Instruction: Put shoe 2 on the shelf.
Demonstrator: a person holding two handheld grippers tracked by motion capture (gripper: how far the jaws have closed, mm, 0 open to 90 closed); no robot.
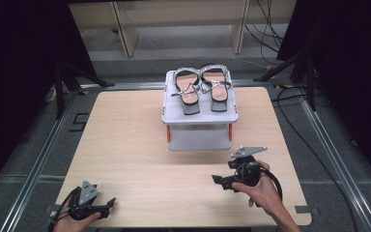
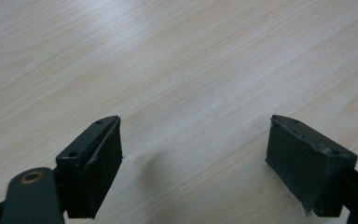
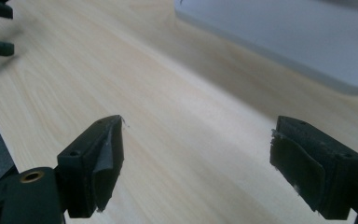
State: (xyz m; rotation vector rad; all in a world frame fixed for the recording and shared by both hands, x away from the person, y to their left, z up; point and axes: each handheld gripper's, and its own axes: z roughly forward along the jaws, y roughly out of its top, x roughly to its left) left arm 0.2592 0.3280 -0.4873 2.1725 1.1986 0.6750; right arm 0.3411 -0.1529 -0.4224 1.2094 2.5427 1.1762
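While both hands rest near the front edge of the wooden table point(image 1: 125, 145), the left gripper point(image 1: 107, 205) lies at the near left corner, jaws spread over bare wood. The right gripper point(image 1: 218, 181), farther in, points leftward with jaws likewise spread and empty. Beyond it stands a grey two-tier stand point(image 1: 174, 116), well apart from both grippers, bearing a pair of sandals point(image 1: 202, 92) side by side on top.

A pair of sandals point(image 1: 200, 89) sat on a grey stand point(image 1: 199, 126), ahead of the right gripper point(image 1: 217, 180); the left gripper point(image 1: 110, 203) rested well apart on the desk point(image 1: 125, 145).
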